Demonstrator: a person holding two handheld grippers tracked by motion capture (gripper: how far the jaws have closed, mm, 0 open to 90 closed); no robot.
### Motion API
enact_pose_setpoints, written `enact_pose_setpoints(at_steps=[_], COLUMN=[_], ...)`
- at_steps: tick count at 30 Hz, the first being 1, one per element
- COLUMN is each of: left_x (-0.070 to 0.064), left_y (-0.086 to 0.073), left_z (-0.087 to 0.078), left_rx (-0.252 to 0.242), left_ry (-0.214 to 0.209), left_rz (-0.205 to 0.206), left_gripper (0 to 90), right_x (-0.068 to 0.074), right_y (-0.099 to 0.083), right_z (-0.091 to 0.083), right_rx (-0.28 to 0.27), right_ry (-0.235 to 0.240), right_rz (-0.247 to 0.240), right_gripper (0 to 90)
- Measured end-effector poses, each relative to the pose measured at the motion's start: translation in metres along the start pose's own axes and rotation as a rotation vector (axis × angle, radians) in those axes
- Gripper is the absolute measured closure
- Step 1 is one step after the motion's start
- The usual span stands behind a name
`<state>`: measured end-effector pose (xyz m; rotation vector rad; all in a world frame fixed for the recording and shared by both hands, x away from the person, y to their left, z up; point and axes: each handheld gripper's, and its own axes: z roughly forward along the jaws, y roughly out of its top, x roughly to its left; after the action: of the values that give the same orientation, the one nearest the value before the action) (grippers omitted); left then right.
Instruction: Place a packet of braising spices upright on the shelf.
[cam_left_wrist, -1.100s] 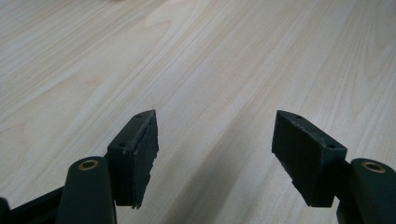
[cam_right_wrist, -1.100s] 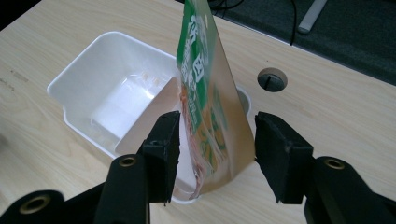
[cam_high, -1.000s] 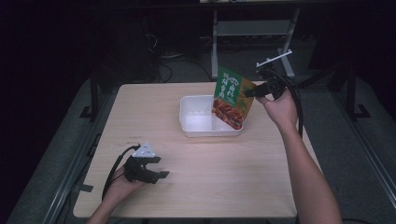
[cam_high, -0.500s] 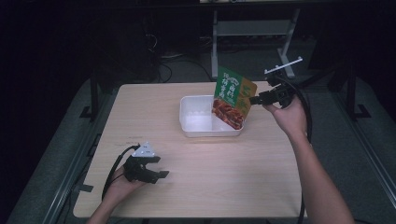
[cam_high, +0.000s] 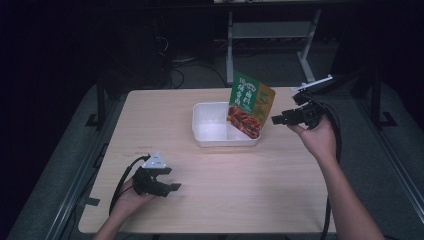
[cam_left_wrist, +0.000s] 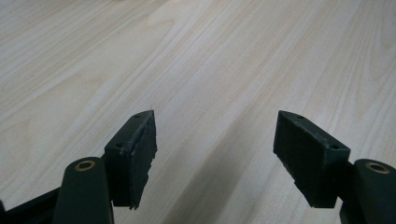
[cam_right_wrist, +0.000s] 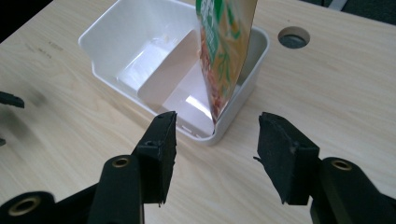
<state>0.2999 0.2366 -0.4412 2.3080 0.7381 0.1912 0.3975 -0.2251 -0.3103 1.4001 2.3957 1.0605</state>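
— Where are your two claws on the tabletop (cam_high: 220, 170)?

— Your left claw (cam_high: 170, 186) lies low at the near left corner, in your hand, its jaws spread wide over bare pale wood, as the left gripper view (cam_left_wrist: 215, 154) confirms; nothing sits between them. Your right claw (cam_high: 278, 119) is raised at the far right, just beside the white bin (cam_high: 210, 139), pointing toward it, with its jaws apart and gripping nothing.

— And the pouch?

— The green and orange food pouch (cam_high: 250, 104) stands tilted in the right end of the bin, its lower edge down inside against the right wall and its top leaning out above the rim. From the right gripper view you see the pouch (cam_right_wrist: 224, 56) edge-on, beyond the gap between the open jaws (cam_right_wrist: 215, 154), clear of both pads. That same view shows the bin (cam_right_wrist: 107, 51) has a white divider (cam_right_wrist: 168, 70) across its middle, and the pouch rests in the compartment nearer your right claw.

— Anything else on the wood?

— A round cable hole (cam_right_wrist: 294, 37) sits in the tabletop just past the bin. A black cable (cam_high: 122, 177) loops from the left claw by your wrist.
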Motion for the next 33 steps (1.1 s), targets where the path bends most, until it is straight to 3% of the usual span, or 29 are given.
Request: enact_pose_setpoints(at_steps=[16, 33], left_x=[0.0, -0.001], left_y=[0.0, 0.0], left_z=[0.0, 0.0], left_rx=[-0.002, -0.001], left_ry=[0.005, 0.007], left_rz=[0.0, 0.001], left_gripper=[30.0, 30.0], right_x=[-0.002, -0.012], right_y=[-0.032, -0.068], right_z=[-0.001, 0.003], right_rx=[0.005, 0.004], right_ry=[0.037, 0.06], right_rz=[0.013, 0.07], right_gripper=[45.6, 44.9])
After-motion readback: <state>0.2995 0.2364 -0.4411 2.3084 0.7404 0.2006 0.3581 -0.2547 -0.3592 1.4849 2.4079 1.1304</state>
